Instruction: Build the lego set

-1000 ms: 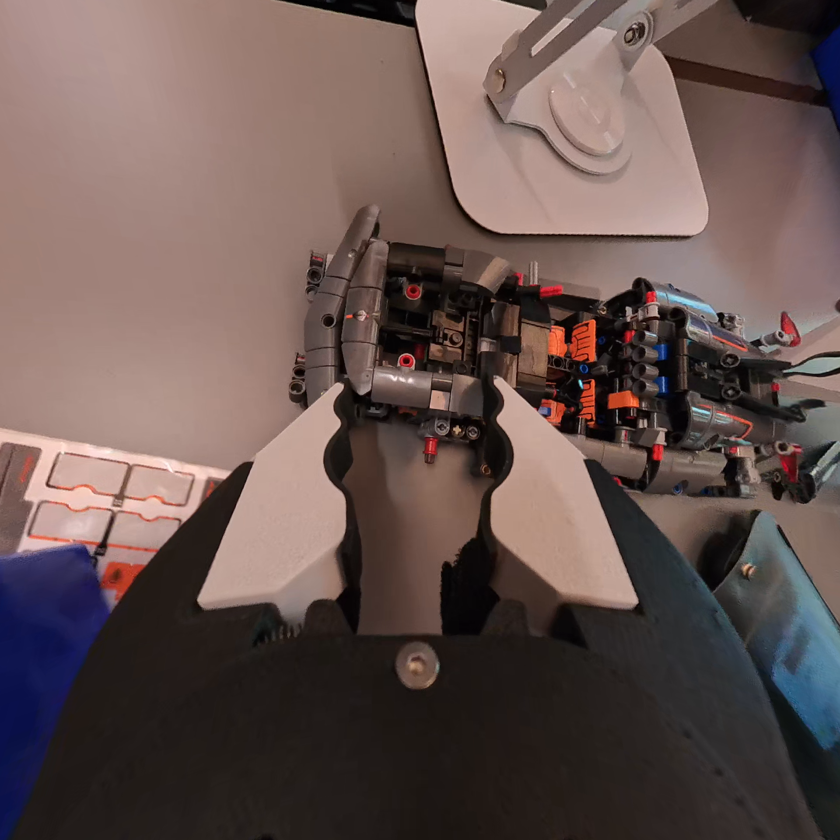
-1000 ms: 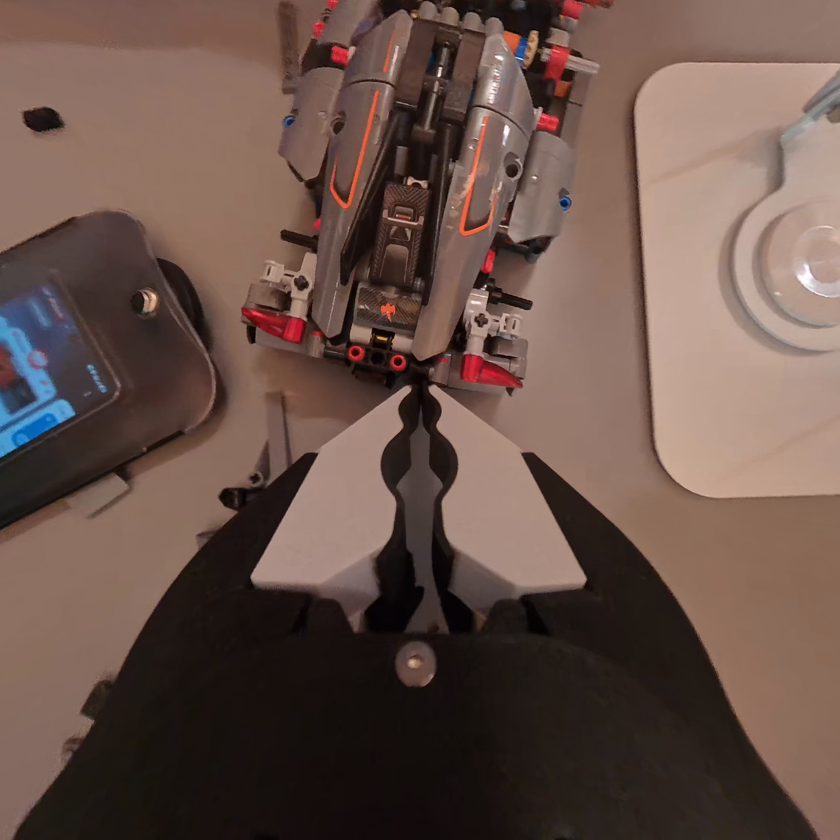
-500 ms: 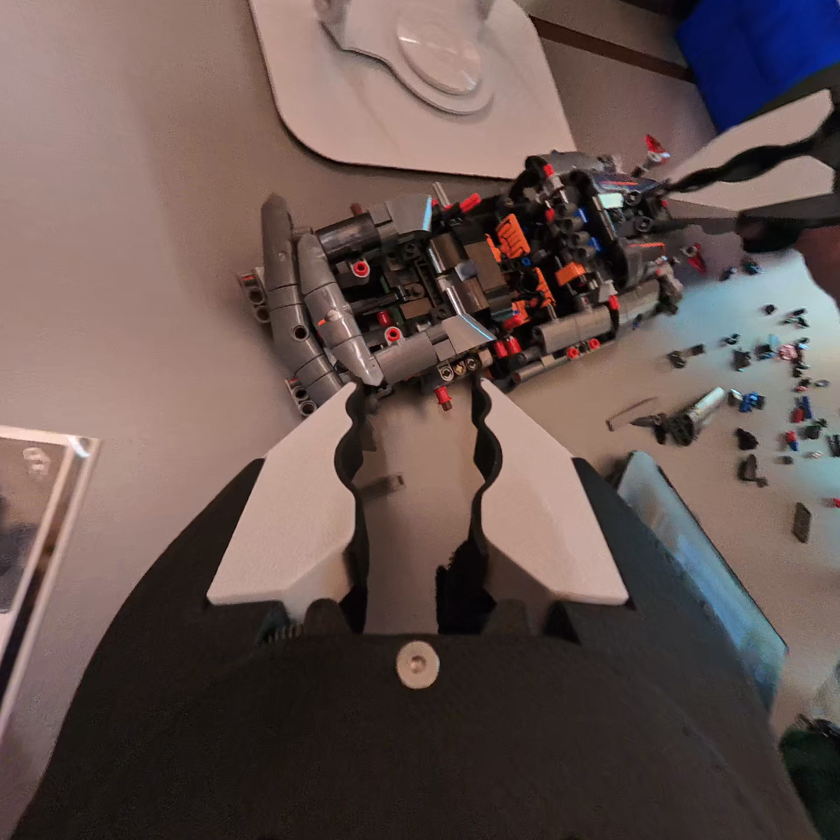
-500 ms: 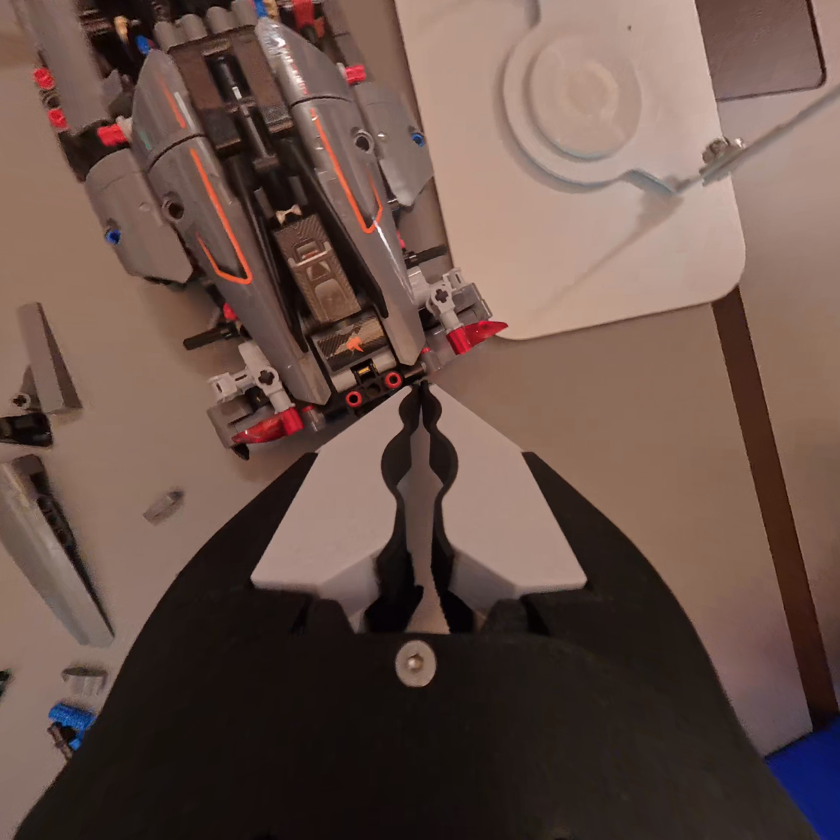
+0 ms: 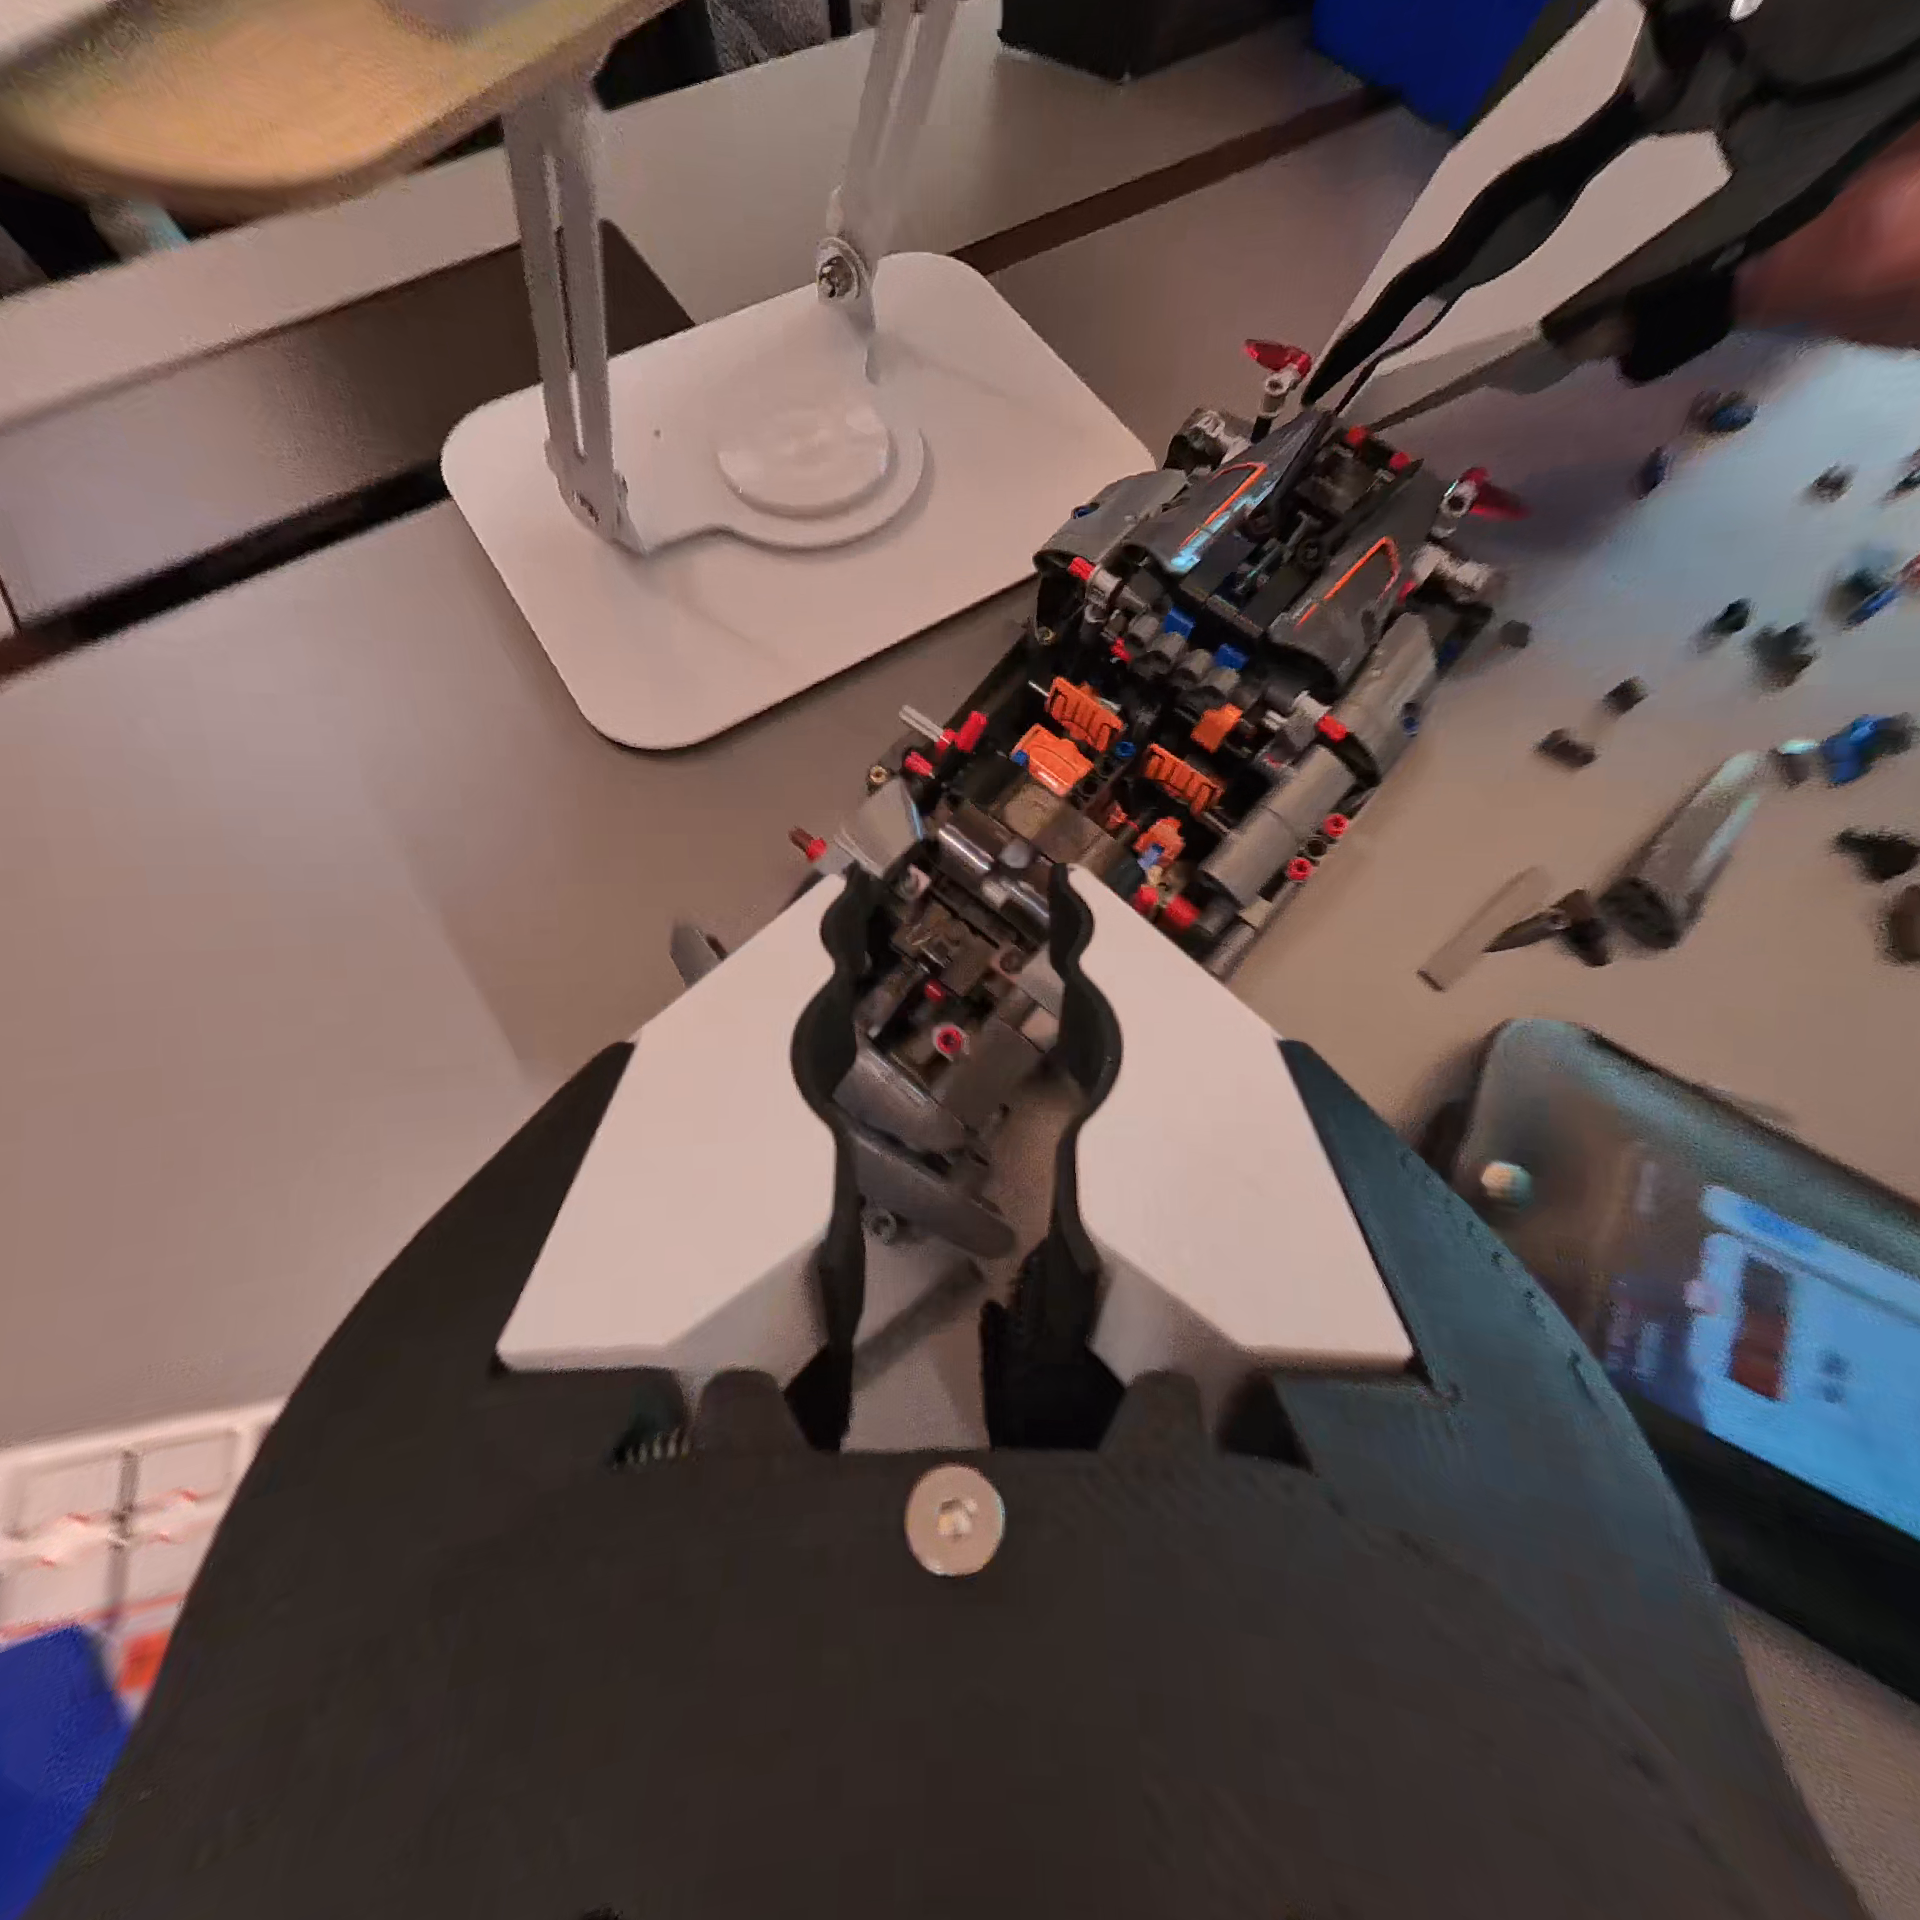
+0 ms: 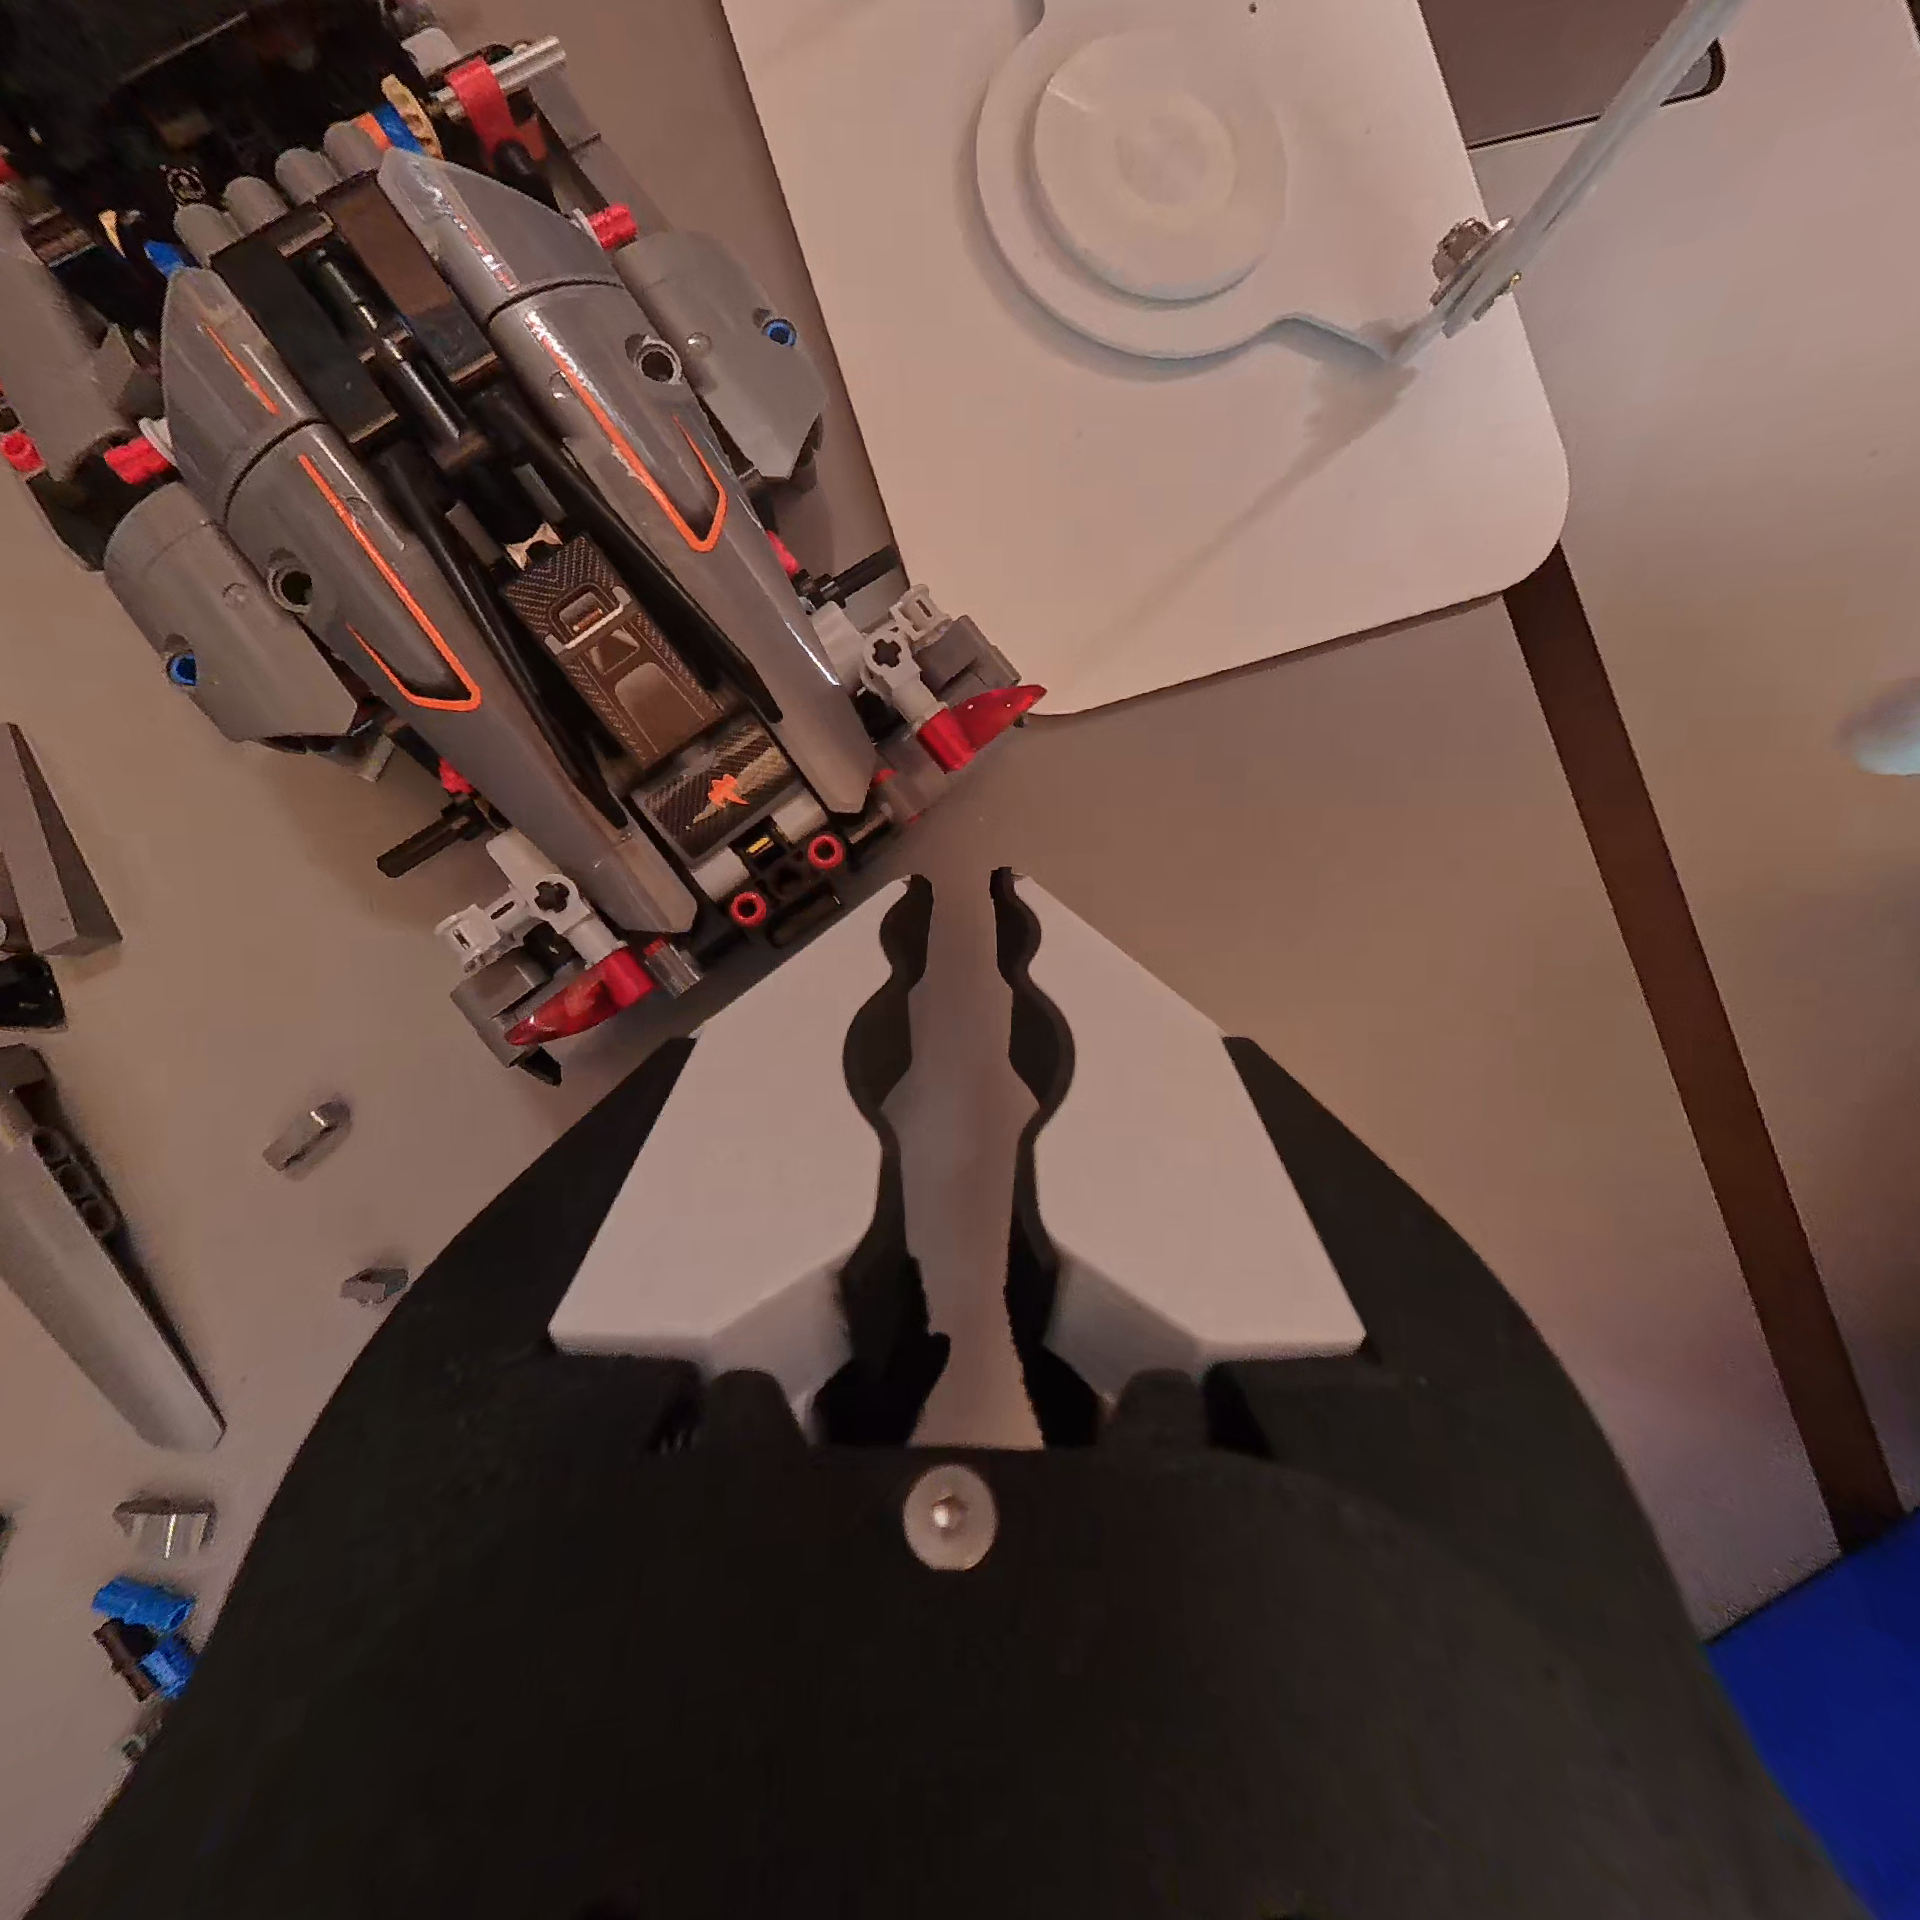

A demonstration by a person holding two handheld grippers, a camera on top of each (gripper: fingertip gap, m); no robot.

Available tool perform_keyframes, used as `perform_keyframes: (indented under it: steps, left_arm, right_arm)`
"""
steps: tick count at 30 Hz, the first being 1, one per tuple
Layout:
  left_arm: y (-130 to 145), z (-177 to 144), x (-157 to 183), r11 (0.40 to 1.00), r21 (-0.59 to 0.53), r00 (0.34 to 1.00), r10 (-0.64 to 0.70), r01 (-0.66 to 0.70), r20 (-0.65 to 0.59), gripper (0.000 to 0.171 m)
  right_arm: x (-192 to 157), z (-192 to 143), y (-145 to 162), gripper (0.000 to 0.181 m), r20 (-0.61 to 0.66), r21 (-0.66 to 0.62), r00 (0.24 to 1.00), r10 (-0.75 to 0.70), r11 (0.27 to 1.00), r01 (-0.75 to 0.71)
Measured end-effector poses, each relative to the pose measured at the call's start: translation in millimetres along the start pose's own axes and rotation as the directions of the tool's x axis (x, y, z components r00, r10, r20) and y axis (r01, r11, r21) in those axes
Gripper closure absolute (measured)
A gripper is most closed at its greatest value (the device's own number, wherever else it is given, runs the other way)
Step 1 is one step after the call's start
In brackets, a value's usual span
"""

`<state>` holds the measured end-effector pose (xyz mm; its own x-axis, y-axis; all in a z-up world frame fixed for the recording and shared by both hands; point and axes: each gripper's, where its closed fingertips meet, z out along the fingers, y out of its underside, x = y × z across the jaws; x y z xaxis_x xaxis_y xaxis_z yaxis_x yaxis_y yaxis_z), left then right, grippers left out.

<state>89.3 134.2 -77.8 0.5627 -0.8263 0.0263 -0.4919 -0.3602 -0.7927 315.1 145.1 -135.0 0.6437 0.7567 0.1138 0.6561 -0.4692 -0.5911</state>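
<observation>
A grey, black and orange lego car (image 5: 1195, 727) lies on the grey table. My left gripper (image 5: 956, 904) straddles its grey front end, and both black pads touch the model's sides. In the right wrist view the car's rear (image 6: 468, 520), with red tail pieces, is at the upper left. My right gripper (image 6: 961, 883) is open by a narrow gap and empty, with its tips just right of the car's rear edge. It also shows in the left wrist view (image 5: 1320, 384), above the car's rear.
A white stand base (image 5: 727, 582) sits beside the car, and it also shows in the right wrist view (image 6: 1195, 468). A phone (image 5: 1714, 1299) lies at the right. Loose lego pieces (image 5: 1662, 883) are scattered right of the car, and more pieces (image 6: 312, 1132) lie on the left. A sticker sheet (image 5: 83, 1507) is at the lower left. Spacing between my two grippers at the tips: around 25 centimetres.
My left gripper moved from the car's side to its front end and narrowed onto it. My right gripper went from shut at the car's rear to slightly open. The car has turned.
</observation>
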Motion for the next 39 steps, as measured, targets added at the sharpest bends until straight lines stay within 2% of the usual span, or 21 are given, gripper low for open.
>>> perform_keyframes:
  steps: [2, 7, 9, 16, 19, 23, 33, 36, 39]
  left_arm:
    - [-0.9, 13.0, -7.3, 0.996, -0.053, 0.997, 0.073, -0.071, 0.038, 0.143]
    - [1.3, 36.5, -3.9, 0.973, -0.121, 0.98, 0.198, -0.196, 0.007, 0.165]
    - [-0.1, 41.7, 6.6, 0.965, -0.099, 0.97, 0.242, -0.243, -0.03, 0.171]
    - [8.4, 58.0, 5.6, 0.935, -0.179, 0.95, 0.311, -0.306, 0.0, 0.171]
    - [11.2, 57.7, 0.9, 0.938, -0.206, 0.957, 0.288, -0.278, 0.02, 0.171]
    - [11.5, 57.4, 1.4, 0.95, -0.175, 0.965, 0.263, -0.257, 0.012, 0.171]
    - [8.5, 50.7, -4.7, 0.939, -0.197, 0.955, 0.295, -0.282, 0.038, 0.171]
    - [-6.8, 37.1, 11.1, 0.951, -0.1, 0.956, 0.291, -0.292, -0.024, 0.171]
    - [3.3, 34.2, 27.5, 0.907, -0.164, 0.922, 0.384, -0.388, -0.06, 0.171]
  right_arm:
    - [-1.6, 1.6, 0.5, 0.17, 0.001, -0.004, 1.0, -0.009, 1.0, 0.009]
    - [-5.1, 3.7, -0.6, 0.17, 0.004, -0.005, 1.0, -0.023, 1.0, 0.023]
    - [-6.2, 4.4, -0.5, 0.17, 0.008, -0.008, 1.0, -0.026, 1.0, 0.026]
    - [-6.7, 3.8, -1.1, 0.171, 0.005, -0.006, 1.0, -0.031, 1.0, 0.031]
    - [-6.0, 2.5, -1.8, 0.171, 0.005, -0.002, 1.0, -0.028, 1.0, 0.028]
    - [-7.3, 3.4, -1.7, 0.172, 0.005, -0.005, 0.999, -0.035, 0.999, 0.035]
    - [-6.0, -0.6, -3.7, 0.171, -0.004, 0.002, 0.999, -0.036, 0.999, 0.036]
    - [-5.4, -2.1, -5.1, 0.171, -0.004, 0.01, 0.999, -0.035, 0.999, 0.035]
    - [-5.1, -1.9, -5.7, 0.171, -0.004, 0.011, 0.999, -0.032, 0.999, 0.032]
